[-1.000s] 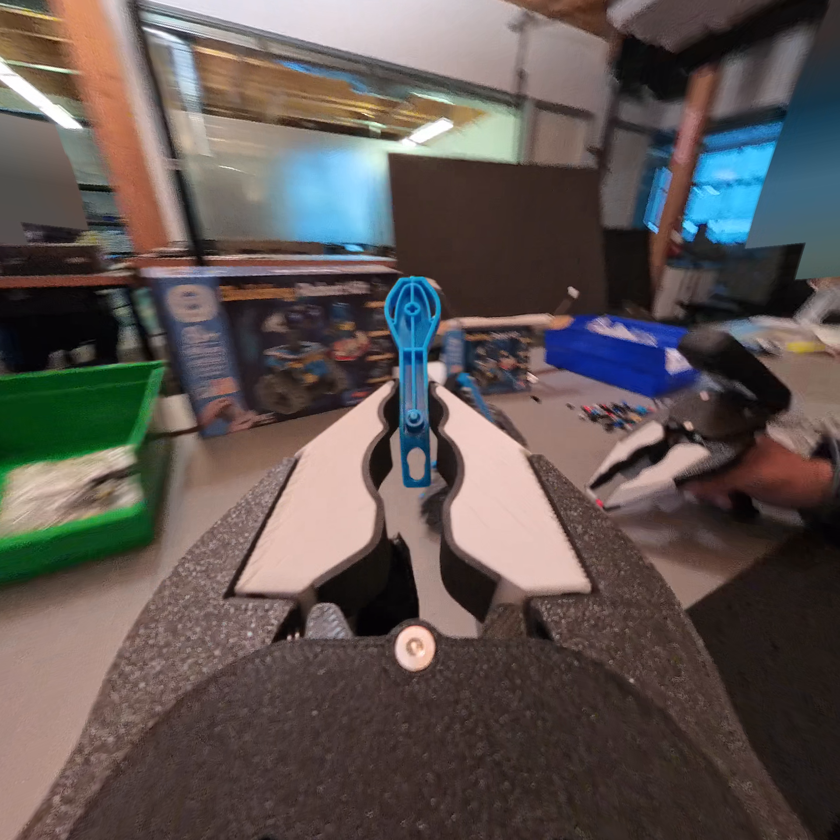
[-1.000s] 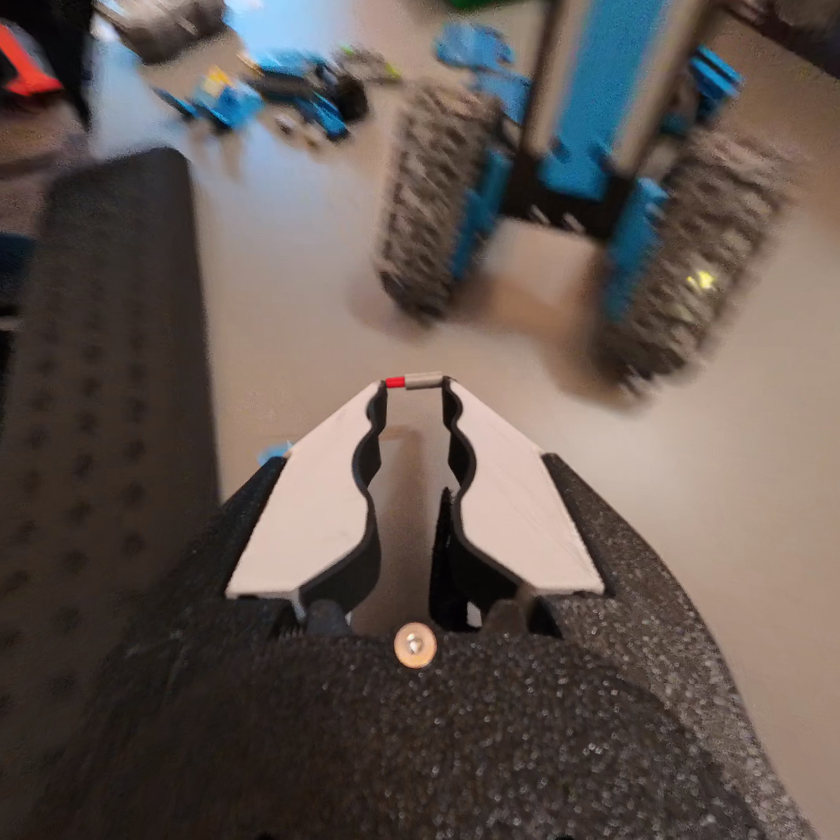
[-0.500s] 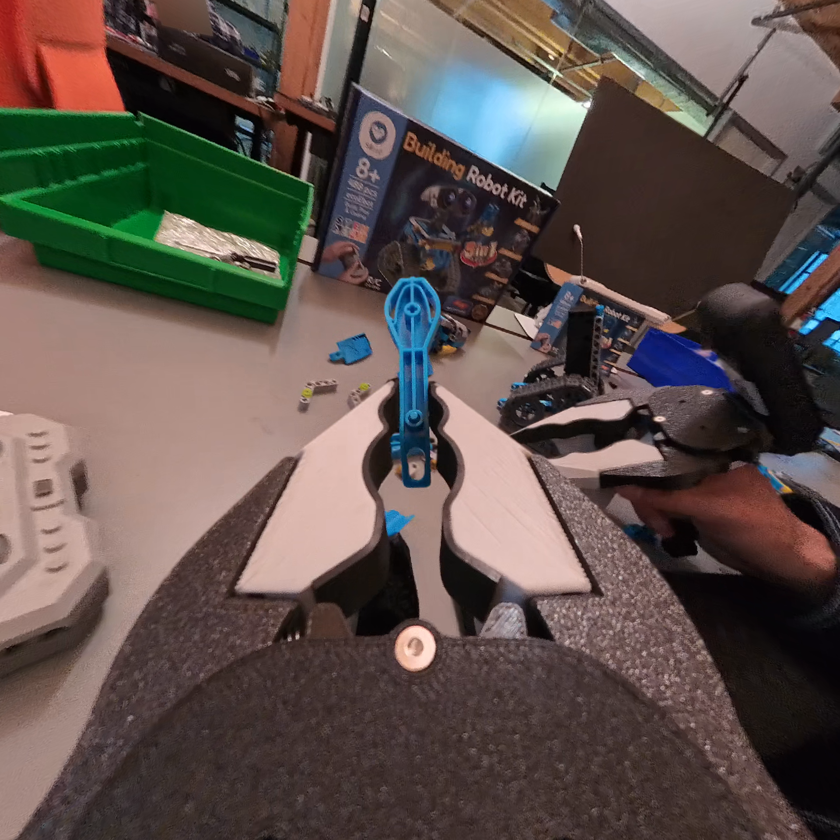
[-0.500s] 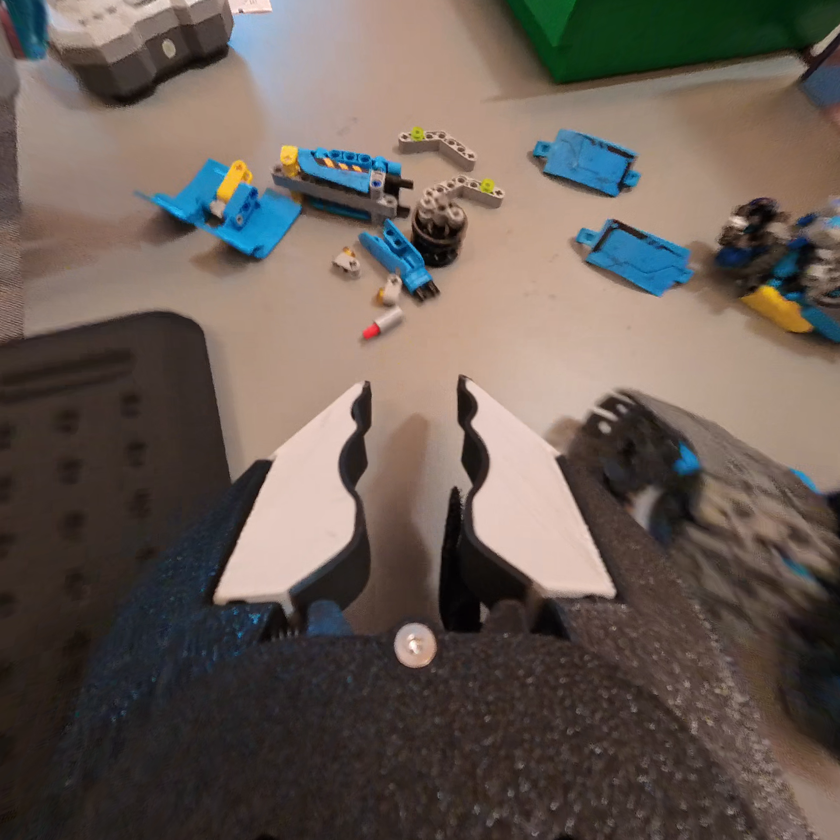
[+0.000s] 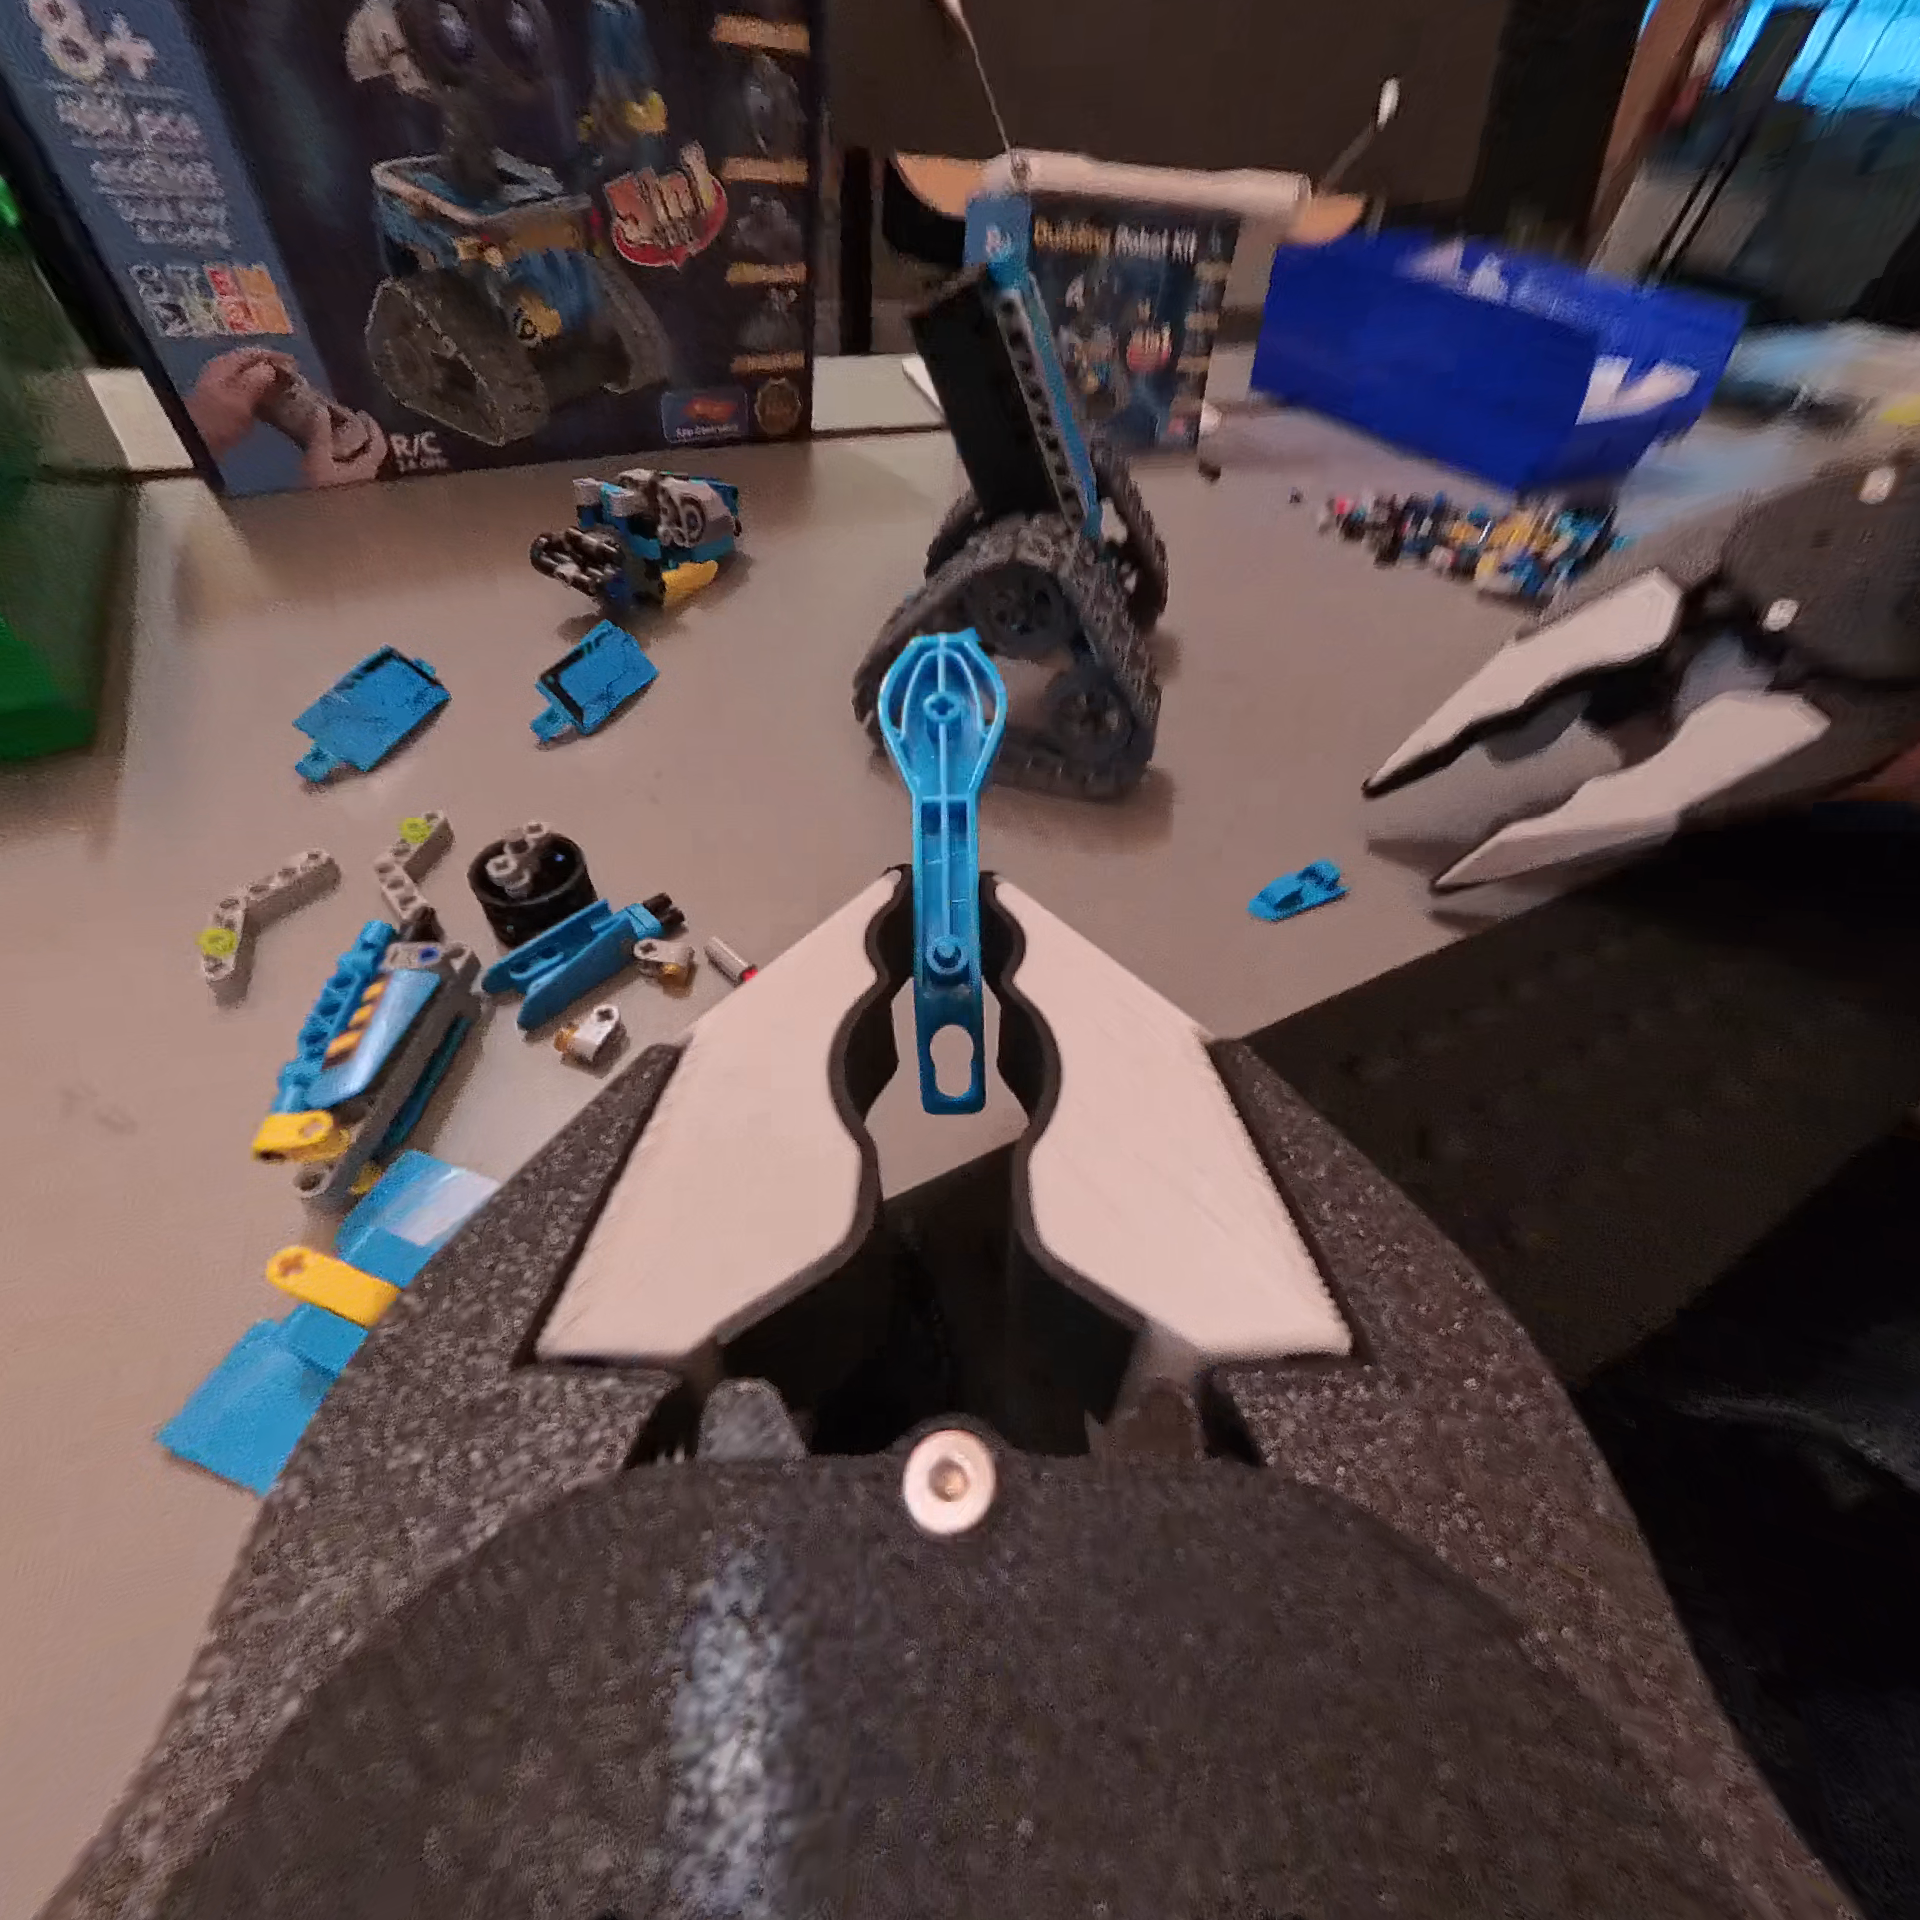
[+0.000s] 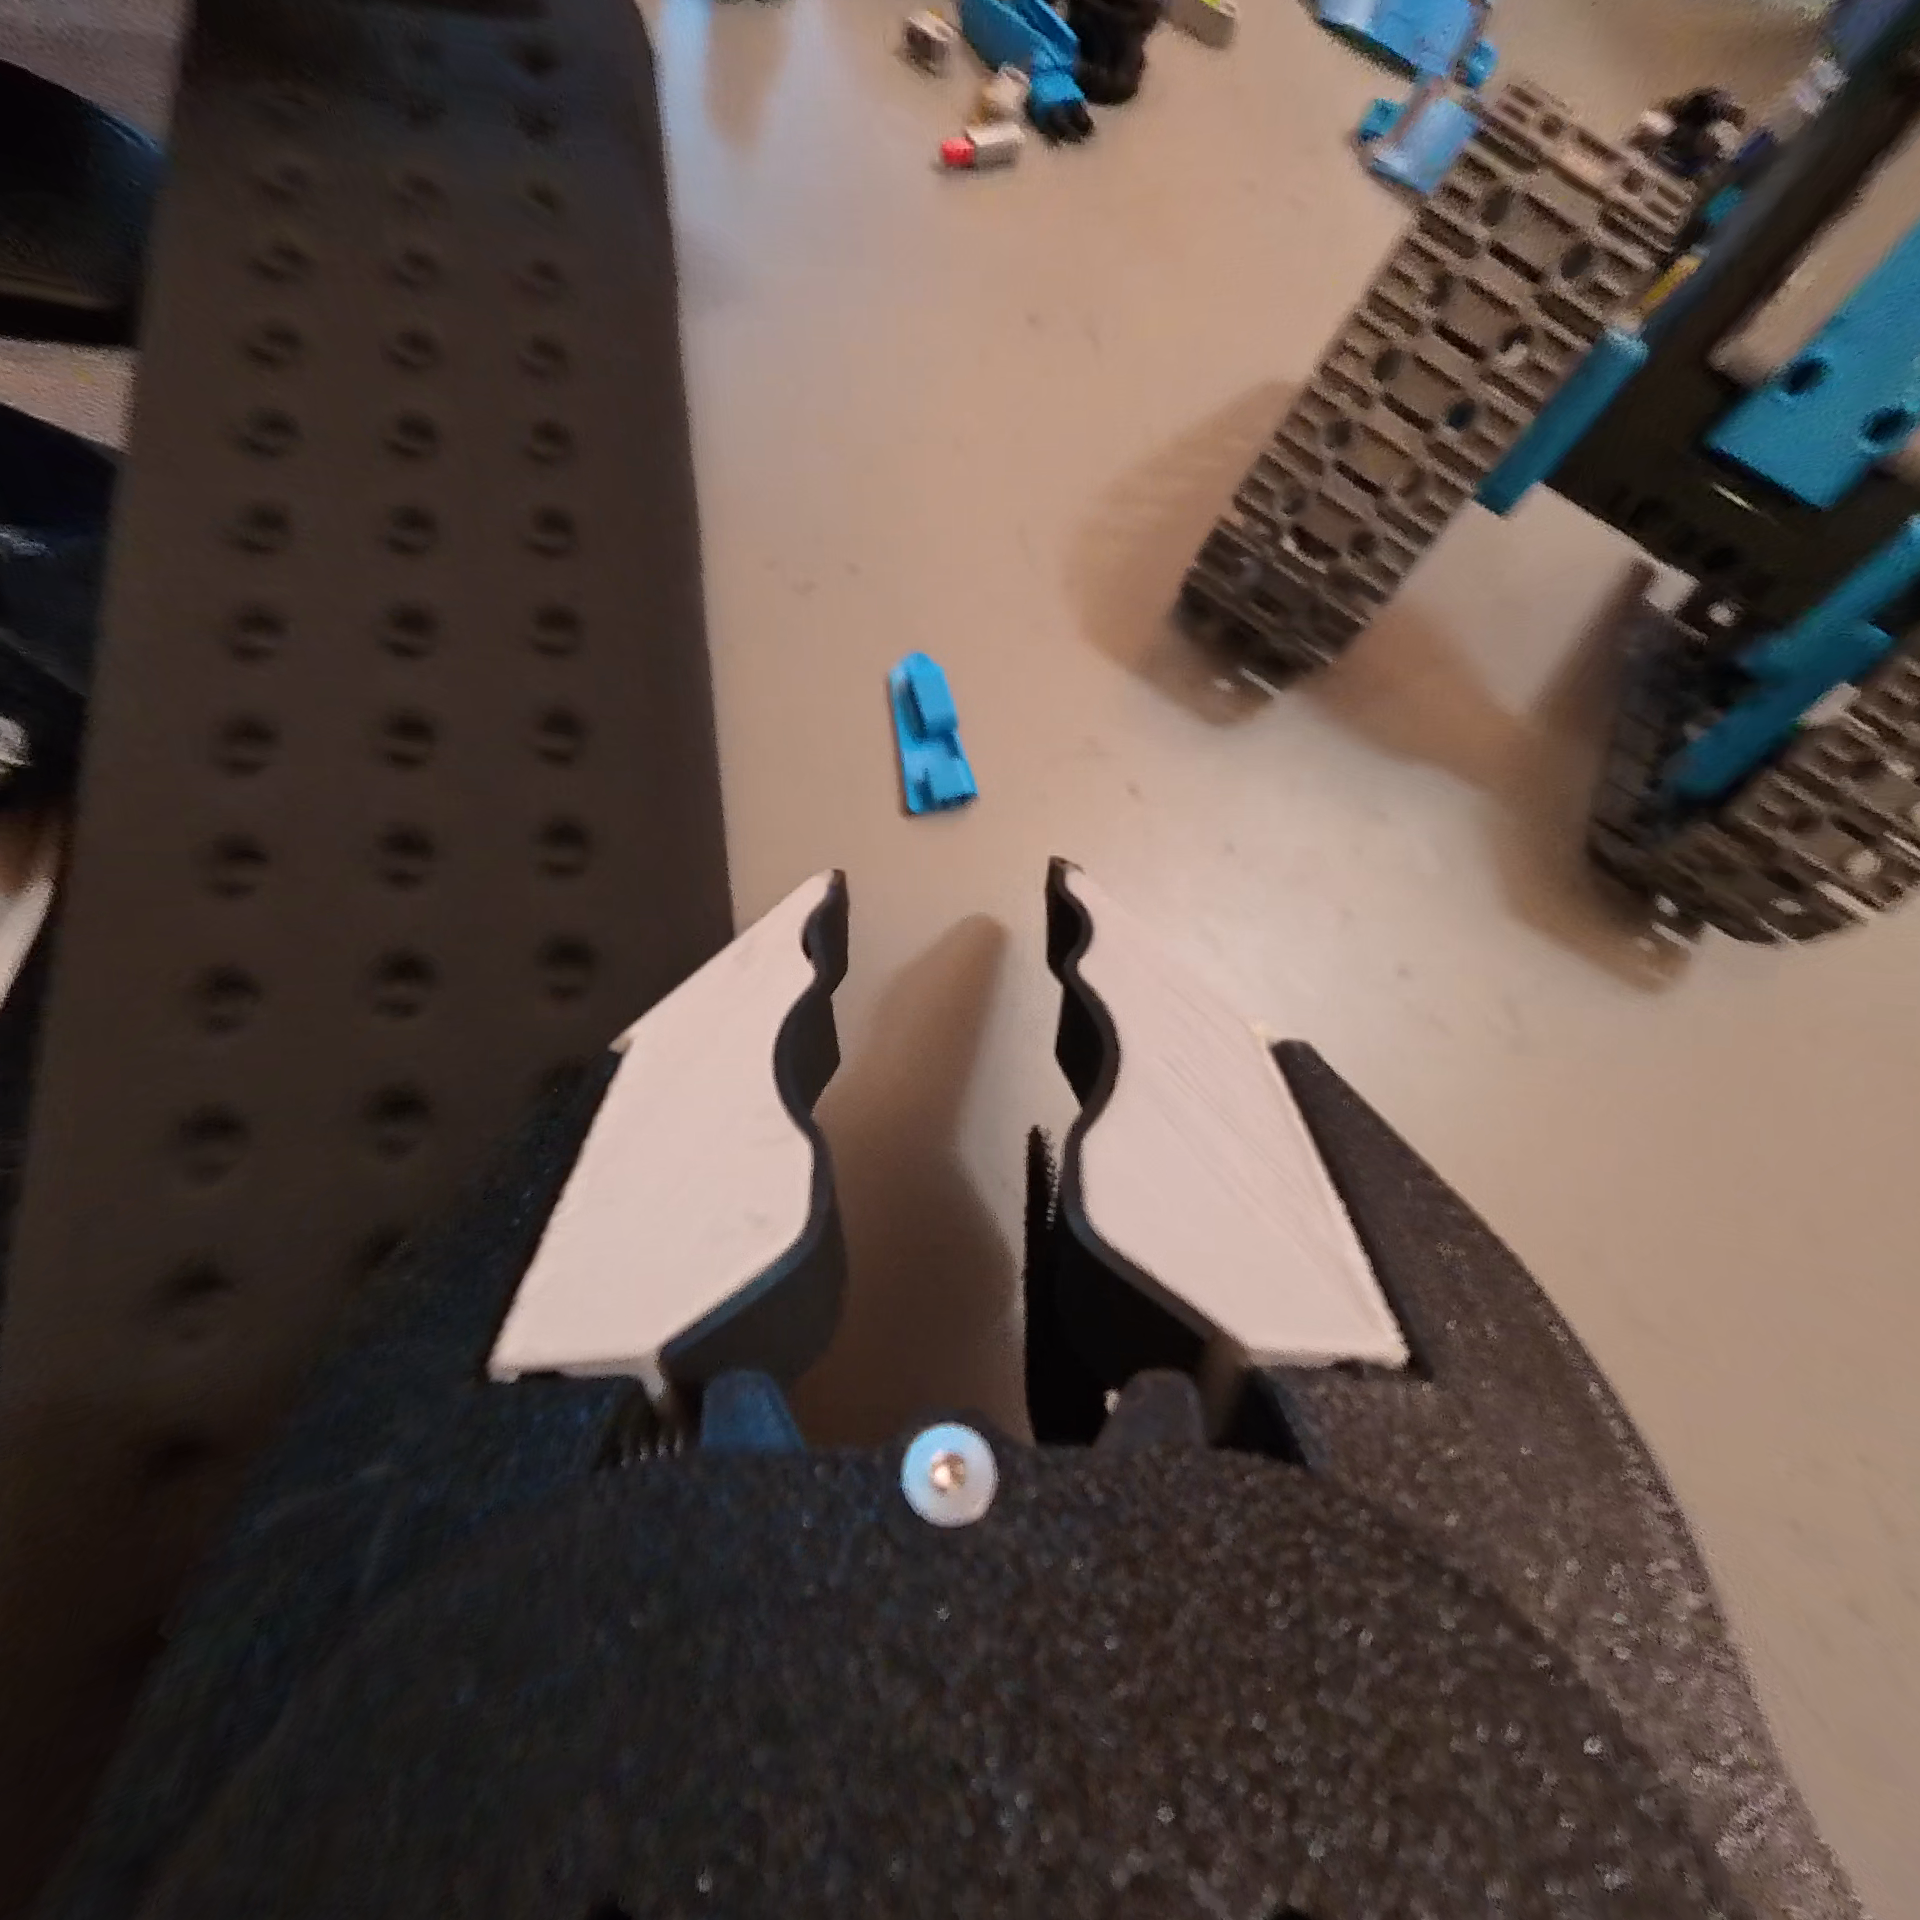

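Your left tongs (image 5: pixel 943 883) are squeezing a blue stick piece (image 5: pixel 943 831), standing up. Your right tongs (image 6: pixel 945 883) are gaping, pointing at a small blue piece (image 6: pixel 930 750) lying lengthwise just ahead on the counter (image 6: pixel 1195 935).

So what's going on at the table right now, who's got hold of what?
A person is working two handheld grippers over a grey table strewn with building-kit parts. The left gripper is shut on a long blue plastic tool, held upright. The right gripper is open and empty, hovering just short of a small blue piece lying on the table. A half-built tracked robot stands beyond, with loose blue and grey parts to the left.
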### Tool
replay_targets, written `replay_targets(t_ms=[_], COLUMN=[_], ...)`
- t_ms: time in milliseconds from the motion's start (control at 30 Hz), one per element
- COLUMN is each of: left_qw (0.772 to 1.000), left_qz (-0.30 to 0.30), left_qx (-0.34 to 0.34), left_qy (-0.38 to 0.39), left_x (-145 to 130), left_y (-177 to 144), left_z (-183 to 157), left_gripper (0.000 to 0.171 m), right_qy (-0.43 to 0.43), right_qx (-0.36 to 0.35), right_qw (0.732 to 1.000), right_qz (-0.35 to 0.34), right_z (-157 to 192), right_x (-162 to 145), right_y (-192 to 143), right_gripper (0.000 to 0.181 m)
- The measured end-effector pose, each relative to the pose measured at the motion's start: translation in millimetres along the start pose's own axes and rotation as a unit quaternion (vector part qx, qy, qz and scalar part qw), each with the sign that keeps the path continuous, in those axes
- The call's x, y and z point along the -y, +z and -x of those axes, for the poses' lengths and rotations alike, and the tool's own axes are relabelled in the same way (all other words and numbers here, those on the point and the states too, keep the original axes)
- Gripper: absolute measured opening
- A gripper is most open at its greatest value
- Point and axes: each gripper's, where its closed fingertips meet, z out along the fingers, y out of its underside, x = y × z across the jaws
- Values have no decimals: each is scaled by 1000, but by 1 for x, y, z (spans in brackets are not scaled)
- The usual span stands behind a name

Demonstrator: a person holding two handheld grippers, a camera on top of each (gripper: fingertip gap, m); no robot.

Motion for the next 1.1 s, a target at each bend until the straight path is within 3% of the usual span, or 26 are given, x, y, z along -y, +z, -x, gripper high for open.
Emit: replay_targets(t_ms=[200, 267, 300, 367, 433, 567, 633, 700, 767, 867, 933, 1000, 1067, 1100], left_qw=[985, 984, 984, 983, 978, 953, 942, 939, 938, 934, 922, 899, 864, 844], left_qz=[65, 61, 60, 64, 78, 121, 124, 120, 114, 105, 91, 43, -41, -85], left_qx=[-11, 5, 5, -2, -19, -61, -72, -101, -138, -183, -188, -180, -198, -216], left_qy=[161, 167, 166, 170, 190, 271, 305, 307, 297, 289, 325, 396, 461, 484], left_x=[-9, -5, -4, -3, -8, -22, -21, -19, -15, -4, 7, 23, 40, 46], left_y=[12, 14, 15, 16, 19, 34, 43, 52, 61, 81, 97, 115, 124, 124], left_z=[-28, -27, -28, -31, -38, -62, -75, -93, -113, -143, -161, -182, -218, -238], left_gripper=[11, 11, 11, 11, 11, 11, 11, 11, 11, 11, 11, 11, 11, 10], right_qy=[10, 38, 56, 61, 45, 98, 157, 238, 302, 334, 332, 340, 347, 353], right_qx=[84, 120, 118, 113, 50, -96, -212, -306, -342, -335, -327, -258, -60, 36], right_qw=[996, 992, 991, 991, 997, 990, 963, 919, 887, 879, 884, 902, 915, 900], right_qz=[17, 22, 25, 32, 37, 23, 47, 71, 74, 62, 22, -61, -197, -254], right_z=[15, 19, 15, 11, -9, -77, -132, -174, -190, -190, -180, -153, -94, -65], right_x=[15, 17, 16, 10, 0, -31, -75, -130, -175, -205, -192, -150, -76, -46], right_y=[33, 35, 35, 30, 19, -44, -100, -162, -202, -222, -230, -219, -200, -199], right_gripper=[36, 18, 9, 8, 7, 8, 8, 8, 9, 29, 29, 29, 38, 50])
